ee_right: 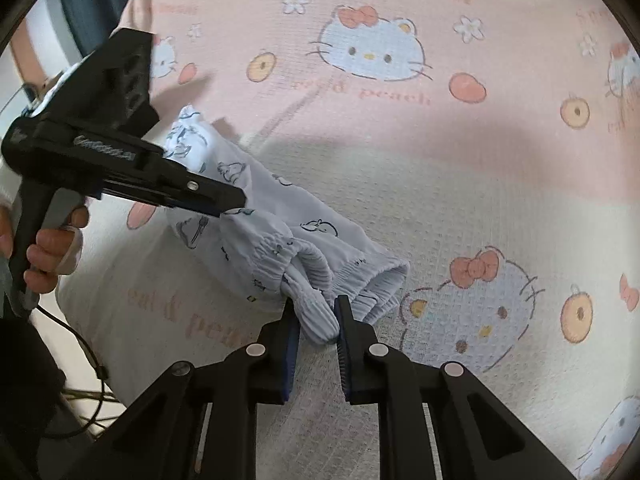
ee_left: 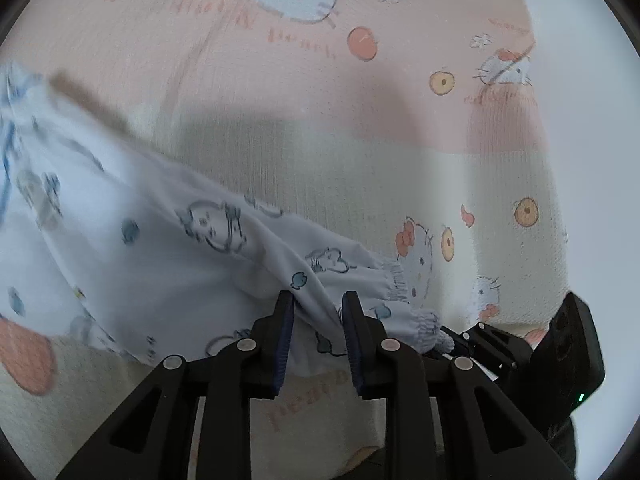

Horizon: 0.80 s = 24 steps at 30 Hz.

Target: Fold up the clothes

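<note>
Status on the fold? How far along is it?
Early to mid. Done: the white printed garment looks bunched lengthwise, though no neat fold shows. In hand: the left claw pinches its middle and the right claw grips the elastic waistband, both lifting it off the pink blanket. Left: lay it flat, fold it over, release.

A soft quilted blanket (ee_right: 460, 184) fills nearly the whole view, pink across the far half and cream nearer in, printed all over with cartoon cat faces, peaches, doughnuts, little flowers and pink lettering. Broad grey shadows lie across the middle of it, and past its right edge there is a pale, plain floor (ee_left: 592, 160) in even light. Off to the left, black cables (ee_right: 86, 364) trail over a light surface beside the cover's edge, with something dark blue up in the far corner
</note>
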Tool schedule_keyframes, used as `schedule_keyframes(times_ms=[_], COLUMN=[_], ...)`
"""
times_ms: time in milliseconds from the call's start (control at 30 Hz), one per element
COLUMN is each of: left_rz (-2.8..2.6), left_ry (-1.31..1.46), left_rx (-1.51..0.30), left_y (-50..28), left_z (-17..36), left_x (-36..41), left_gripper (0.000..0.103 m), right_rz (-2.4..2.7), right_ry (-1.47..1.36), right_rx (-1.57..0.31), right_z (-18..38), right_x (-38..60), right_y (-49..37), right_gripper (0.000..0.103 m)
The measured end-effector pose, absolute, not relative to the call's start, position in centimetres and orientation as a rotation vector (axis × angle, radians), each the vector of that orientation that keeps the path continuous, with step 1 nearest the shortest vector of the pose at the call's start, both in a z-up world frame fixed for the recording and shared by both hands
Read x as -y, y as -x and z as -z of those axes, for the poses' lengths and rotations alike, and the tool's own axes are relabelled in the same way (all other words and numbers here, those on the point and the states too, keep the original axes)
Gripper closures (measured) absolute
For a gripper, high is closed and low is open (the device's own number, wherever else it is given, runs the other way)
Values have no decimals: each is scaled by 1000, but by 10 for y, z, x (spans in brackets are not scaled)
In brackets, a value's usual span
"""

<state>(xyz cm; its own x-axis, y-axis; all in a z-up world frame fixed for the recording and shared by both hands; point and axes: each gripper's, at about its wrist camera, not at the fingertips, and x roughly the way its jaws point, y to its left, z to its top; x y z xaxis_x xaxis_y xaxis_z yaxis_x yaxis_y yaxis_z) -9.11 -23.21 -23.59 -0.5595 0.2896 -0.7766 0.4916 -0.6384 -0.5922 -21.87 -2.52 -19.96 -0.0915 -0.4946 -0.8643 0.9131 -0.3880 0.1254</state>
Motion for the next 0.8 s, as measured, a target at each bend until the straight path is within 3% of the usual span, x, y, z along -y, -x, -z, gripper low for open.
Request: schedule_keyframes(times_ms=[67, 133, 400, 533, 800], left_rz=[2410, 2488, 2875, 2889, 2907], left_ry=[-1414, -1418, -1643, -1732, -1893], left_rx=[-1046, -810, 83, 291, 352], left_y=[95, 100, 108, 108, 127], left_z=[220, 205, 194, 204, 225], left_x=[228, 221, 181, 178, 170], left_gripper=[72, 54, 54, 54, 54], right_rz=[1697, 1694, 1701, 1719, 1703], right_ry=[-1112, -1148, -1217, -1227, -1252], right_rx=[-524, -475, -428, -404, -424], right_z=[198, 197, 213, 218, 225], right_x=[22, 20, 32, 29, 28], right_y=[215, 219, 218, 218, 212], right_gripper=[88, 88, 88, 88, 88])
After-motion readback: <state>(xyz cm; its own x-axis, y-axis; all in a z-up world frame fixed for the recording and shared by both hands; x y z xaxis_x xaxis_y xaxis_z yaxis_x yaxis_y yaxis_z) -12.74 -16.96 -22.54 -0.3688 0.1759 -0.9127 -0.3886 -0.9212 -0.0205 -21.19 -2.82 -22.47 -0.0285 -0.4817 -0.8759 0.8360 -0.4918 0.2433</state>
